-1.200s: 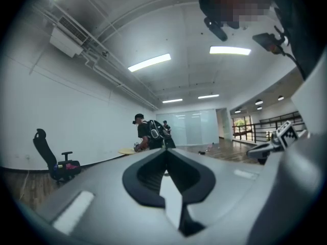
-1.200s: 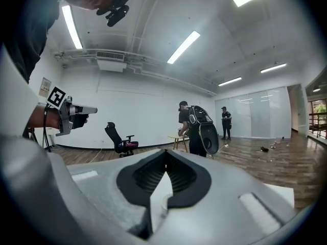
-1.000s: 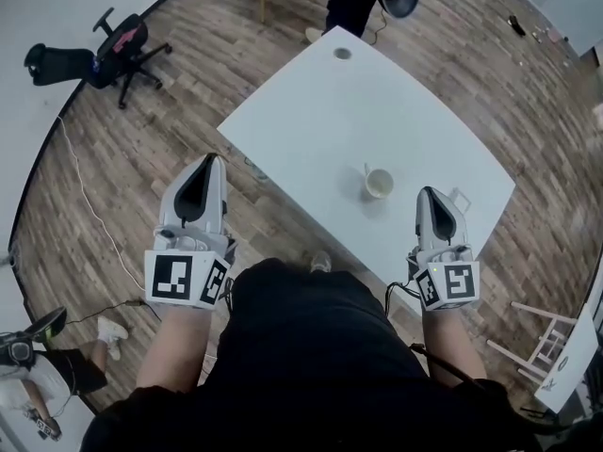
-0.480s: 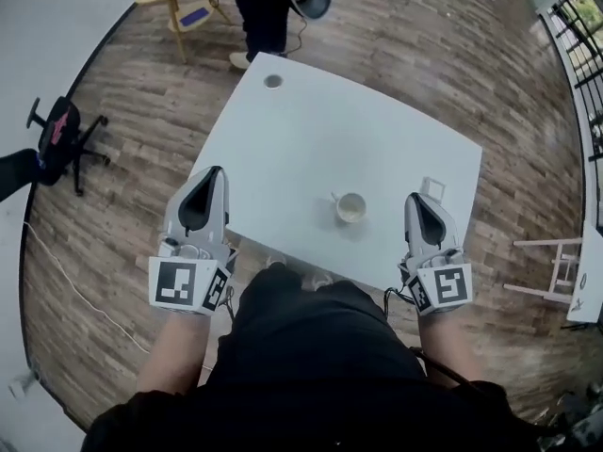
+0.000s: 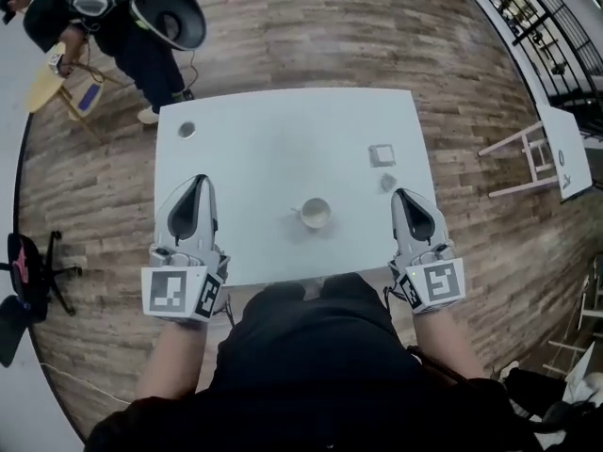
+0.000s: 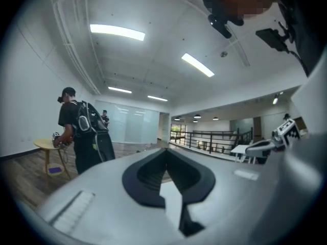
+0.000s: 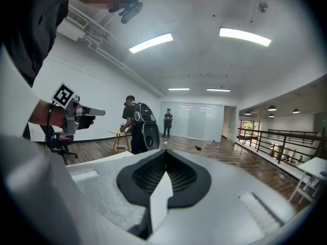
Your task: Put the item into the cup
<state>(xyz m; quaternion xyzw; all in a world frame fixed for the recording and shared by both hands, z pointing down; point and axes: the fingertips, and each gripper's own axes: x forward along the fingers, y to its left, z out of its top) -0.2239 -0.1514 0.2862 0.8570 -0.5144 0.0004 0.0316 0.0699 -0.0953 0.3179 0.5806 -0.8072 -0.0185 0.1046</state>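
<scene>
The white table (image 5: 273, 149) fills the middle. The left hand-held gripper (image 5: 195, 185) and the right hand-held gripper (image 5: 403, 198) hover over its near edge, jaws closed, empty. The cup (image 5: 316, 213) stands between them; the small square item (image 5: 382, 154) lies beyond the right one, untouched. Likely the approach step: next, the right jaws must open over the item.

No readable text; square markers on left gripper (image 5: 196, 182) and right gripper (image 5: 403, 197)
</scene>
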